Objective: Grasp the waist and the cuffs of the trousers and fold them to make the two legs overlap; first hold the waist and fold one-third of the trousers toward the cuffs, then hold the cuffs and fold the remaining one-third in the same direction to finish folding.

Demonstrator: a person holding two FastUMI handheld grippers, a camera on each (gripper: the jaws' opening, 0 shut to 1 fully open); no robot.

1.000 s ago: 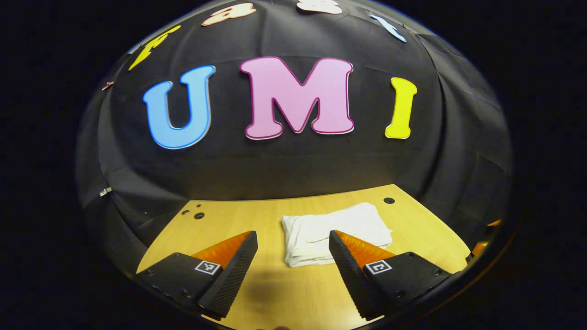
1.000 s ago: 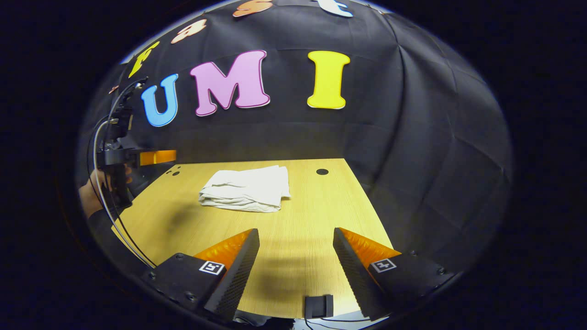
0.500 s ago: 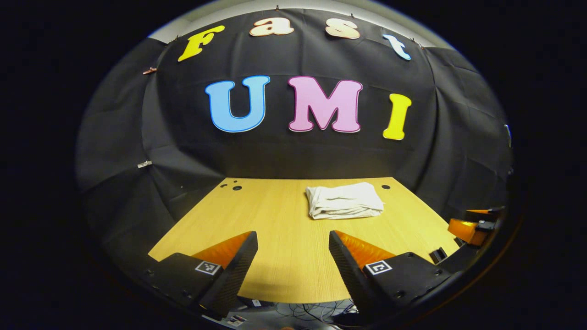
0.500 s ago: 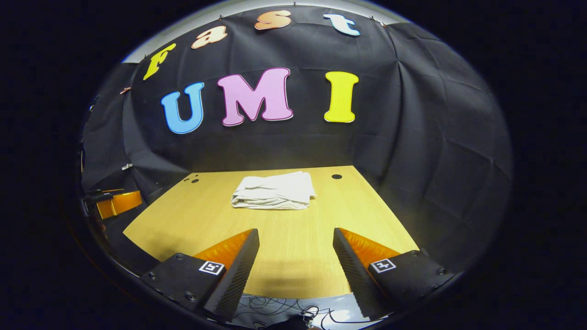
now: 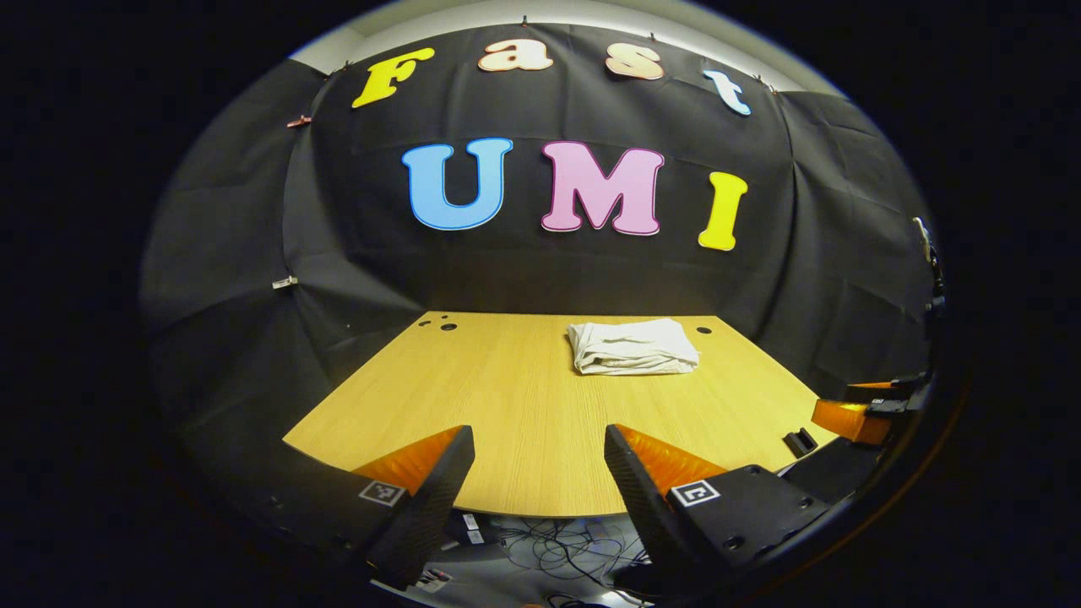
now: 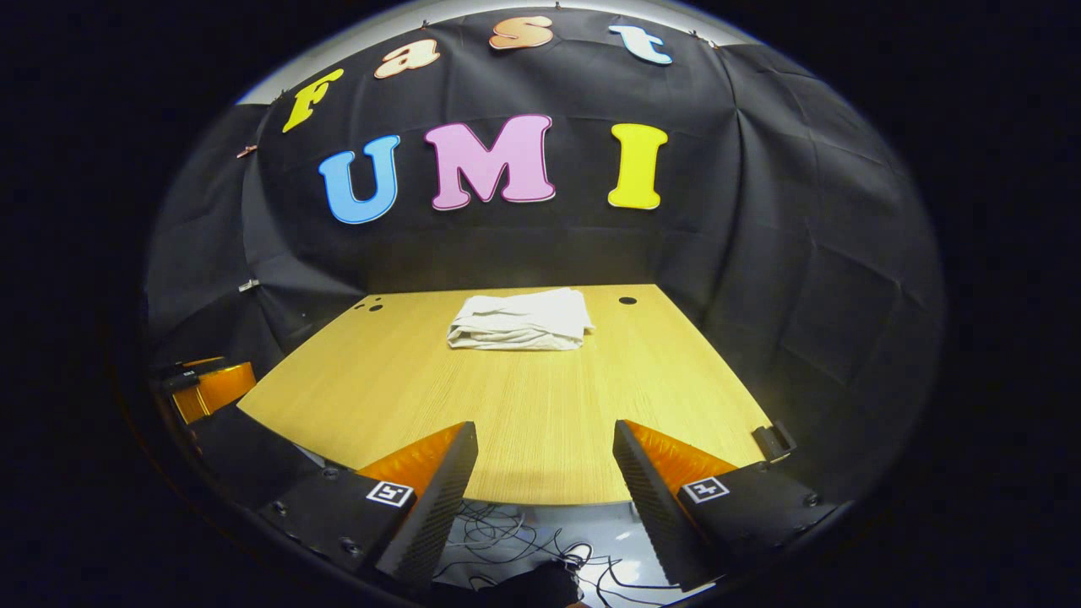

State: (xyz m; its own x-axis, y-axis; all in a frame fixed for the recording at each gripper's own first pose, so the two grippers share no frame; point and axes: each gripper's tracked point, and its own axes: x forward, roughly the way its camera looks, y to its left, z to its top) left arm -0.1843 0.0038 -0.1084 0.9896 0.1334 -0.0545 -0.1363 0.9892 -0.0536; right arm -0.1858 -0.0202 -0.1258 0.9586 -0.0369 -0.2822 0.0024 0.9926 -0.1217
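Trousers (image 5: 633, 346) lie folded small on the tabletop (image 5: 507, 405); my left claw (image 5: 539, 473) and right claw (image 6: 545, 473) gape empty, well apart from them — folding looks complete, nothing left to grasp.

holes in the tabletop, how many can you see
3: two close together at the far left corner, one at the far right corner, right of the folded trousers. The trousers may hide more.

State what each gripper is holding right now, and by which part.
Nothing is held. The left gripper and right gripper are both open with nothing between their fingers; the folded trousers lie apart on the table.
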